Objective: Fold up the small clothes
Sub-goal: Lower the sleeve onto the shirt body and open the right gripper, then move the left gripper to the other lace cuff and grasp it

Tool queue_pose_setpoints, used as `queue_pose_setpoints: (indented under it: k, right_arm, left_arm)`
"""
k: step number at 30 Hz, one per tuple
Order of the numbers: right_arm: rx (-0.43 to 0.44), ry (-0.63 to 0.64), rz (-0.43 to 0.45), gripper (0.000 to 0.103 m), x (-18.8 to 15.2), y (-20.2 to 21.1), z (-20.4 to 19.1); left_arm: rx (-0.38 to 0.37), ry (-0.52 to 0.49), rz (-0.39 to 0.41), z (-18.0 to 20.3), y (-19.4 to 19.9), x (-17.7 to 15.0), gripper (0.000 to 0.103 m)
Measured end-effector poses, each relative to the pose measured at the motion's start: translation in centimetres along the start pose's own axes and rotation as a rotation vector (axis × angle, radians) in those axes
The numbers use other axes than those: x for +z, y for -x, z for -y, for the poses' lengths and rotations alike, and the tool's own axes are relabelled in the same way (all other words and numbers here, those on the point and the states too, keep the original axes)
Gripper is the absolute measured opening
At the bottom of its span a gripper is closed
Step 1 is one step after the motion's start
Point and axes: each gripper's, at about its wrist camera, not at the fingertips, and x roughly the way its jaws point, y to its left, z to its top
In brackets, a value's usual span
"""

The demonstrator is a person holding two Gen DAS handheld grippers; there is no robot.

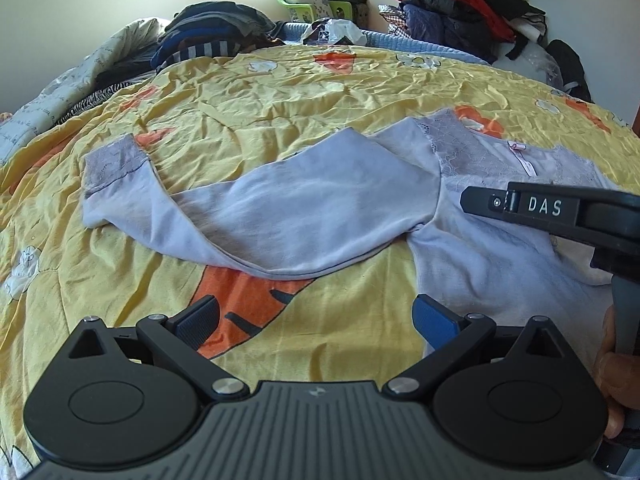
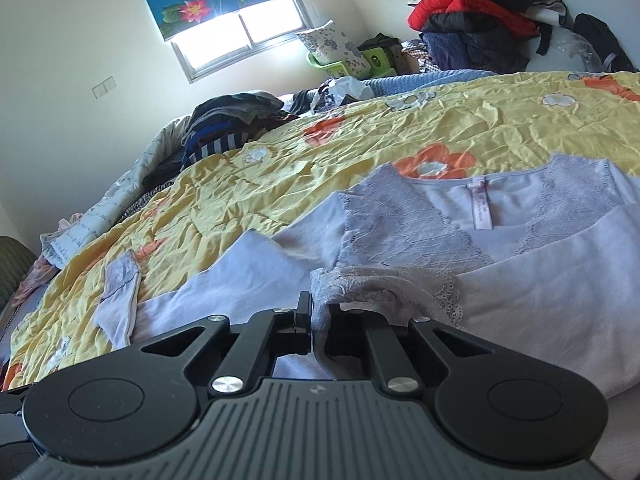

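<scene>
A pale lavender long-sleeved top [image 1: 312,216] with lace shoulders lies flat on the yellow bedspread [image 1: 280,92]. One sleeve reaches out to the left and ends in a lace cuff [image 1: 114,160]. My left gripper [image 1: 316,320] hovers open just below that sleeve, with only bedspread between its fingers. In the right wrist view the top [image 2: 520,300] has its other sleeve laid across the body. My right gripper [image 2: 318,316] is shut on that sleeve's lace cuff [image 2: 360,280]. From the left wrist view the right gripper [image 1: 480,202] shows side-on over the top's chest.
A heap of dark and striped clothes [image 1: 208,36] and a printed quilt [image 1: 60,92] lie at the bed's far left. Red and dark jackets [image 1: 452,4] are piled at the far right. A plastic bag [image 1: 336,30] sits at the head end. A hand [image 1: 612,364] shows at the right edge.
</scene>
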Motion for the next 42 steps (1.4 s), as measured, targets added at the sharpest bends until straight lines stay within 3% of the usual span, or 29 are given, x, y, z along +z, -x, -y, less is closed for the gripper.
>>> queue_pose_setpoints:
  k: [9, 13, 25, 30, 36, 42]
  right_arm:
    - [0.027, -0.027, -0.05, 0.02, -0.9, -1.0, -0.9]
    - [0.093, -0.026, -0.067, 0.045, -1.1, -0.7, -1.6]
    - [0.186, -0.068, -0.116, 0.046, -1.6, -0.3, -3.2]
    - [0.199, -0.101, -0.06, 0.046, -1.4, 0.9, -2.7]
    - [0.193, -0.083, -0.184, 0.046, -2.2, -0.9, -3.0]
    - [0.214, -0.039, -0.153, 0.046, -1.6, -1.1, -5.0]
  left_arm:
    - [0.012, 0.03, -0.005, -1.6, -0.2, 0.0, 0.103]
    - [0.015, 0.052, -0.007, -2.4, -0.1, 0.1, 0.103]
    - [0.07, 0.132, -0.014, -6.3, 0.0, -0.2, 0.103]
    - [0.091, 0.155, -0.009, -7.7, 0.3, -0.3, 0.103]
    - [0.1, 0.188, -0.017, -9.2, 0.1, -0.5, 0.103]
    - [0.123, 0.201, -0.009, -10.7, 0.3, -0.5, 0.103]
